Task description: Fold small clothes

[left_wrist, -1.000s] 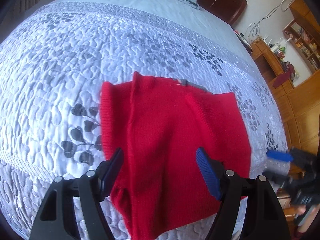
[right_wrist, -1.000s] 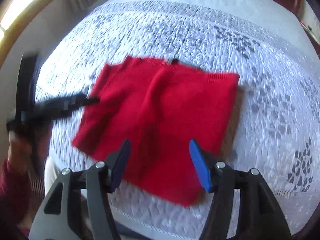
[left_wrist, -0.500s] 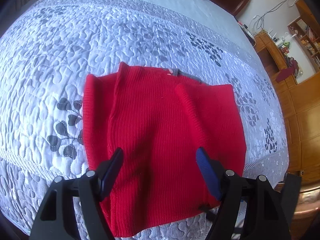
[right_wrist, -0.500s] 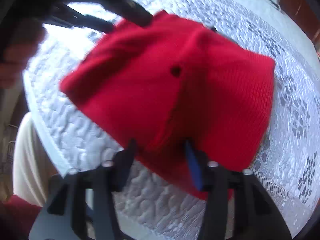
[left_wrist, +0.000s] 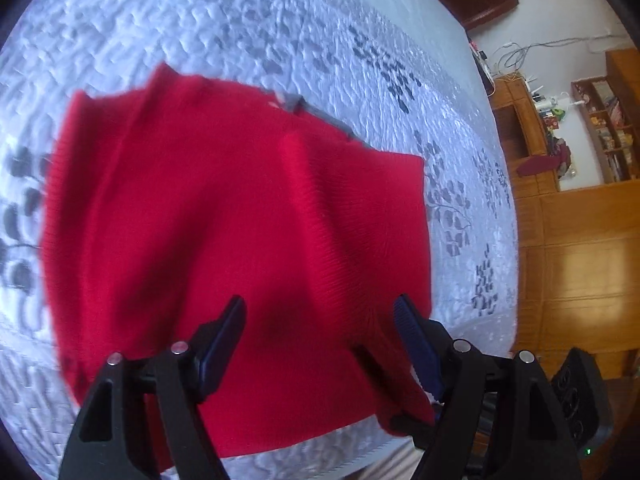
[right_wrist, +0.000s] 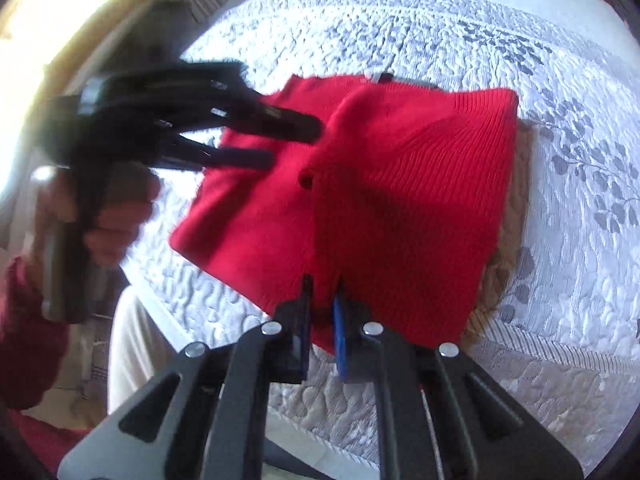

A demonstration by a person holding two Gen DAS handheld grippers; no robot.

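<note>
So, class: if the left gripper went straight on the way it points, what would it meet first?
Most likely the red knit garment: the open left gripper points straight at its middle, with nothing visible between. Depth is hard to judge.

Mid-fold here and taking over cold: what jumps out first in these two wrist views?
The red knit garment dominates both views, lying part-folded on the white quilted bedspread with its grey leaf pattern. The right gripper is pinched shut on the garment's near edge, at the bed's near side. The left gripper hangs open over the garment's left part, and shows as a dark blur at the left of the right wrist view.
</note>
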